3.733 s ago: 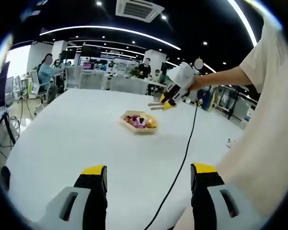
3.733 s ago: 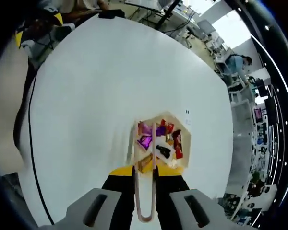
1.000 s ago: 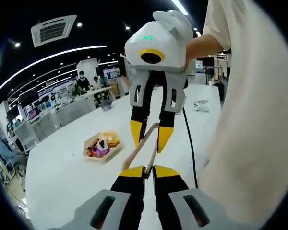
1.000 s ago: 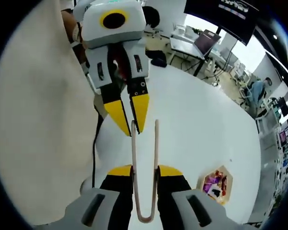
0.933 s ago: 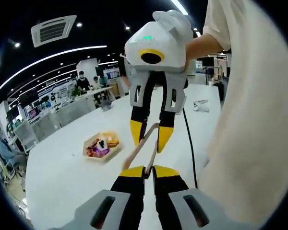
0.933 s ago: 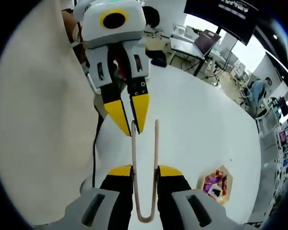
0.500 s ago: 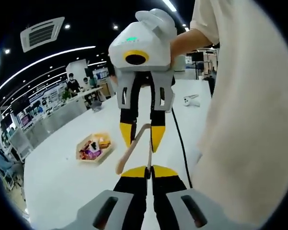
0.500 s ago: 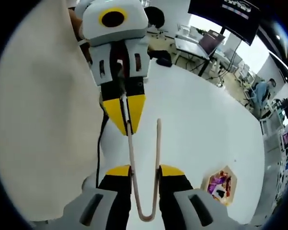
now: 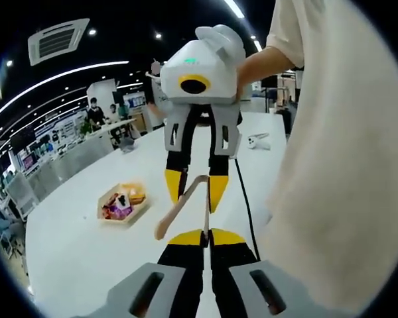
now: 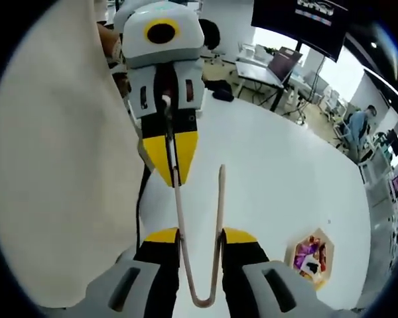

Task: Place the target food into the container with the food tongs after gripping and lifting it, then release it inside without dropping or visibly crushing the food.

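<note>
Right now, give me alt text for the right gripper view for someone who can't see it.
The right gripper holds U-shaped food tongs, and the left gripper, facing it, is shut on one tong arm's tip. On the white table at lower right lies a hexagonal tray of wrapped snacks.

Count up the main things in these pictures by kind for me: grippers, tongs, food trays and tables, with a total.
Grippers: 2, the left gripper and the right gripper
Tongs: 1, the tongs
Food trays: 1, the hexagonal tray
Tables: 1, the white table
Total: 5
</note>
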The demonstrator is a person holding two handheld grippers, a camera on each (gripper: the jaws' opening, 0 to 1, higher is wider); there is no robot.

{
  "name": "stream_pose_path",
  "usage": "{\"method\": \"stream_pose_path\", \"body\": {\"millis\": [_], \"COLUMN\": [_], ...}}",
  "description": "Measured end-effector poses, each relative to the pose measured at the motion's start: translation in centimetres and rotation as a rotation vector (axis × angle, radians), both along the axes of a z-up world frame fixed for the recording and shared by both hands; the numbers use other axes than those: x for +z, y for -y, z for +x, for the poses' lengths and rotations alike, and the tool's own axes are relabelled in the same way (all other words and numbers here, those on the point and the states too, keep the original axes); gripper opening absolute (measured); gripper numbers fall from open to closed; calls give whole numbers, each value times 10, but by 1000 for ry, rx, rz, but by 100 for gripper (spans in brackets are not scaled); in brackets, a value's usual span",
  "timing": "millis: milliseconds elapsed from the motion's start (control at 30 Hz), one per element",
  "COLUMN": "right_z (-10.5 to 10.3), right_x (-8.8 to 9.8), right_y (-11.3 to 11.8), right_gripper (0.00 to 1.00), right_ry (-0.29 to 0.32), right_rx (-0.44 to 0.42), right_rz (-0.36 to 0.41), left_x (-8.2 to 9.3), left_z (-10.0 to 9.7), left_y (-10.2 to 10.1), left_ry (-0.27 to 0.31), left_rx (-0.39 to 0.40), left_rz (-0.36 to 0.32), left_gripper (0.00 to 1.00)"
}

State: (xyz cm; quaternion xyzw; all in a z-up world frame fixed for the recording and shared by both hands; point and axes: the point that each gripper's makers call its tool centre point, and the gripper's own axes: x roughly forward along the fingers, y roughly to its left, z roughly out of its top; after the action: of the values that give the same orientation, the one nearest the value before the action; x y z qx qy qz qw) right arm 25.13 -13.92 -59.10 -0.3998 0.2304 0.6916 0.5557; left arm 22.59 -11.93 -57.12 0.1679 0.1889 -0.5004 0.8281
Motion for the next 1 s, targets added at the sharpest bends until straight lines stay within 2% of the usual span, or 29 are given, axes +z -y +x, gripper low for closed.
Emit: {"method": "stream_pose_path", "body": {"millis": [200, 267, 467, 767, 1000], "right_z": [2, 1, 4, 7, 9], "right_x": [-5, -5, -8, -16, -25], "right_y": [8, 9, 13, 26, 37], "right_gripper": [26, 28, 29, 34, 33], "right_ry": [-15, -39, -33, -70, -80], "right_rx": [-17, -39, -51, -107, -156], "right_rz": [1, 18, 14, 17, 14], "left_x": [0, 1, 2, 1, -1], "left_z": [-1, 0, 1, 1, -1], "left_y": [-2, -4, -6, -7, -6], "left_ry": [-8, -13, -14, -22, -32], "left_rx": [5, 15, 21, 19, 7], "left_rz": [-3, -15, -20, -18, -19], "left_gripper": [0, 0, 0, 0, 0]}}
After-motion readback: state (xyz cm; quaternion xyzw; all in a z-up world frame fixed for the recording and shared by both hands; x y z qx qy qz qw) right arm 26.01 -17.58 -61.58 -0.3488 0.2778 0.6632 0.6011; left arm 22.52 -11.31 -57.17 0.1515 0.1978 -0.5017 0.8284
